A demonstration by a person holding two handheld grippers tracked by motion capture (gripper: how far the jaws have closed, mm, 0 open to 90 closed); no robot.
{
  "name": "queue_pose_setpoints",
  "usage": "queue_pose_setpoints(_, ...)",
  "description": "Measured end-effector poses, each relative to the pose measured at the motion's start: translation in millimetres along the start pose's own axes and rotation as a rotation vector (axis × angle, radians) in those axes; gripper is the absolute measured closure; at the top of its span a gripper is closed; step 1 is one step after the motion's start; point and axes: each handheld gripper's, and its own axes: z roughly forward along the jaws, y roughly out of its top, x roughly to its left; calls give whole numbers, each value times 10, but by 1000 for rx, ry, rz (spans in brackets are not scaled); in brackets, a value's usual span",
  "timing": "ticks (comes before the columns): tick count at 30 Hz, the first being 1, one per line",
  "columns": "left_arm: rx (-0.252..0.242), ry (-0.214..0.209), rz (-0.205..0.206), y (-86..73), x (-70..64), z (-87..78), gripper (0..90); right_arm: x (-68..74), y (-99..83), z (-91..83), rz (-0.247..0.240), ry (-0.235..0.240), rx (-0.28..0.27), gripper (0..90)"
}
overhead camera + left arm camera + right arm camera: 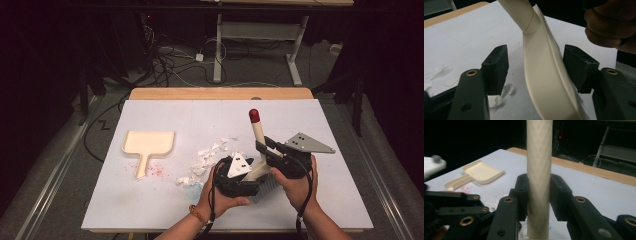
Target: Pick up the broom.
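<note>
My right claw (538, 192) was clamped tight on the cream handle of the hand brush (539, 170), its jaws pressing the shaft from both sides, and in the high view that handle rose upright to a red tip (254, 115). My left claw (535, 67) stood wide open around the brush's curved cream head (544, 82), the pads well off it on either side, gripping nothing. From above I saw both claws close together near the front edge of the white surface (165, 195), with the brush's bristles (266, 187) down on it. Torn white paper scraps (207, 155) lay just to the left of the claws, and the cream dustpan (147, 145) sat farther left, beside some reddish specks (157, 170).
</note>
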Motion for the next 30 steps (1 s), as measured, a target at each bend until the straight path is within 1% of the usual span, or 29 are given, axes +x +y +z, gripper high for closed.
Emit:
queue_pose_setpoints(1, -3, -7, -2, -10, 14, 5, 382, 23, 0, -10, -5, 2, -8, 711)
queue_pose_setpoints(2, -6, -25, -4, -25, 40, 4, 401, 50, 5, -21, -11, 3, -20, 711)
queue_pose_setpoints(3, -12, -31, -6, -36, 55, 2, 411, 79, 23, -27, -31, 7, -19, 711)
queue_pose_setpoints(4, -22, -42, -9, -48, 76, -13, 433, 93, 30, -36, -33, 7, -21, 710)
queue_pose_setpoints(5, -30, -60, -6, -58, 99, -35, 476, 104, 35, -51, -31, 5, -35, 711)
queue_pose_setpoints(6, -31, -66, 2, -62, 107, -43, 501, 106, 44, -62, -33, 11, -39, 710)
queue_pose_setpoints(7, -32, -68, 11, -67, 111, -57, 545, 101, 48, -66, -30, 19, -38, 710)
queue_pose_setpoints(8, -34, -57, 20, -70, 112, -71, 576, 95, 47, -79, -15, 20, -46, 710)
queue_pose_setpoints(9, -28, -52, 30, -70, 119, -84, 577, 88, 46, -89, -15, 27, -50, 710)
queue_pose_setpoints(11, -29, -58, 25, -76, 146, -109, 590, 87, 51, -106, -18, 36, -52, 708)
queue_pose_setpoints(12, -27, -58, 29, -77, 158, -123, 600, 88, 50, -115, -18, 40, -55, 707)
queue_pose_setpoints(13, -27, -61, 32, -79, 174, -144, 608, 86, 55, -123, -28, 44, -55, 705)
queue_pose_setpoints(16, -17, -107, 46, -73, 242, -217, 621, 69, 76, -156, -35, 84, -44, 693)
queue_pose_setpoints(18, -14, -116, 73, -64, 280, -288, 633, 59, 83, -188, -53, 113, -49, 684)
queue_pose_setpoints(19, -7, -121, 85, -56, 293, -324, 636, 56, 83, -206, -69, 136, -58, 674)
queue_pose_setpoints(21, 5, -137, 116, -55, 316, -407, 639, 50, 85, -247, -119, 175, -59, 663)
queue_pose_setpoints(22, 7, -142, 123, -59, 324, -434, 642, 39, 86, -270, -143, 207, -55, 659)
queue_pose_setpoints(23, 8, -157, 129, -65, 337, -466, 648, 27, 85, -281, -161, 230, -50, 638)
queue_pose_setpoints(24, 16, -164, 144, -68, 341, -494, 651, 7, 83, -289, -183, 261, -38, 619)
queue_pose_setpoints(25, 24, -176, 152, -68, 349, -518, 651, -16, 78, -293, -208, 293, -12, 621)
queue_pose_setpoints(26, 27, -194, 155, -71, 359, -539, 651, -42, 64, -299, -227, 323, 11, 643)
queue_pose_setpoints(27, 25, -209, 161, -76, 366, -558, 651, -67, 43, -302, -260, 360, 39, 638)
queue_pose_setpoints(28, 25, -217, 159, -81, 372, -575, 651, -82, 15, -312, -296, 364, 60, 639)
queue_pose_setpoints(29, 28, -223, 158, -82, 375, -580, 652, -110, -25, -324, -322, 369, 78, 617)
queue_pose_setpoints(30, 33, -231, 160, -84, 377, -584, 652, -128, -48, -322, -321, 398, 100, 591)
